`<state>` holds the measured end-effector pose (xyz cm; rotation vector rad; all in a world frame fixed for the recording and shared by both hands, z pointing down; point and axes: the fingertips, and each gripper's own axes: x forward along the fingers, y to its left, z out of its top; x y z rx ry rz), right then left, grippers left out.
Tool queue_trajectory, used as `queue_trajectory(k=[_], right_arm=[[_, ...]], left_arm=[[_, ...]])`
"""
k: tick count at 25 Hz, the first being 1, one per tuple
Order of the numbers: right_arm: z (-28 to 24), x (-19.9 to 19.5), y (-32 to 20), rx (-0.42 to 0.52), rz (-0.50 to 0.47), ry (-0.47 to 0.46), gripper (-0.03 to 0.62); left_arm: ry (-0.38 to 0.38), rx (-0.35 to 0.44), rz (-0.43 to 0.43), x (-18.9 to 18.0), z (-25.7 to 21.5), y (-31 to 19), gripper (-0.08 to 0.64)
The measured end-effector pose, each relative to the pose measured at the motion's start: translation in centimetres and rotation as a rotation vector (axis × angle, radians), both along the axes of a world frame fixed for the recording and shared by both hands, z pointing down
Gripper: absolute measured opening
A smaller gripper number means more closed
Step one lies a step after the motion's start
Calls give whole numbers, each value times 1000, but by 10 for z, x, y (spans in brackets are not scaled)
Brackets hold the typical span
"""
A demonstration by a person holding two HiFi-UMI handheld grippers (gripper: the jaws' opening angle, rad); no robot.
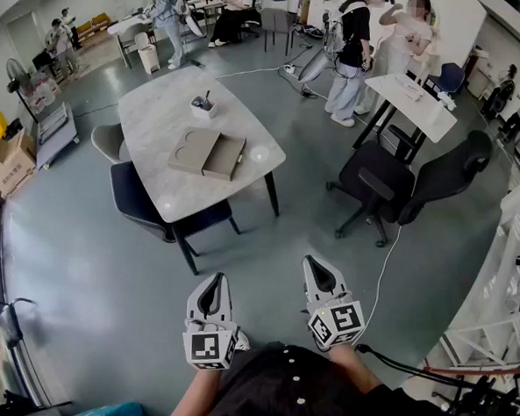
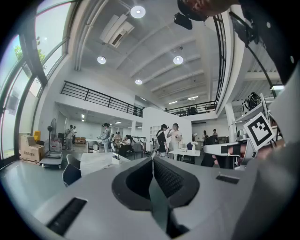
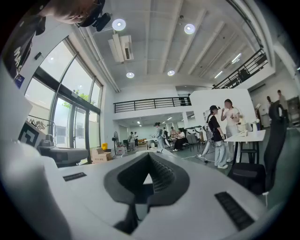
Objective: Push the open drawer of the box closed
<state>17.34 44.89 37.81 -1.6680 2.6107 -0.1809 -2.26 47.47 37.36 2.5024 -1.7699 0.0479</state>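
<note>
Nearest, low against black-shirted torso (image 1: 301, 399): left grey hand-held gripper (image 1: 212, 282), jaws pressed together, nothing between them. Well beyond it, flat greyish-tan box (image 1: 191, 149) lying on pale grey stone-look table (image 1: 156, 108), with shallow drawer (image 1: 225, 157) slid out on box's right side, untouched. Behind box, small white pen pot (image 1: 203, 108). Right grey gripper (image 1: 314, 265) likewise closed and empty, well apart from table. Farther right, black office chairs (image 1: 393, 180) on grey floor.

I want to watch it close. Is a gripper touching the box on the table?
No, the left gripper and right gripper hang near the person, far from the box.
</note>
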Motion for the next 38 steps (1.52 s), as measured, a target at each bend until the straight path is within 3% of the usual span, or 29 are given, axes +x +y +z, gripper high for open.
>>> queue_trajectory(k=[10,17,30,38], right_arm=[[-1,-12,-1,-2,-16,-5,-3],[0,-16,-5,-1,42,-5,-3],[21,-60,-1,-42,93,21,-3],[24,-60,-8,-57,121,11,-3]], left_arm=[[2,-5,6,-7,2,-3,17],[6,-11,20,-18,2,-5,17],[-15,-22,59,-66,13,-12,17],[-3,-50,73,-71,21,-18,17]])
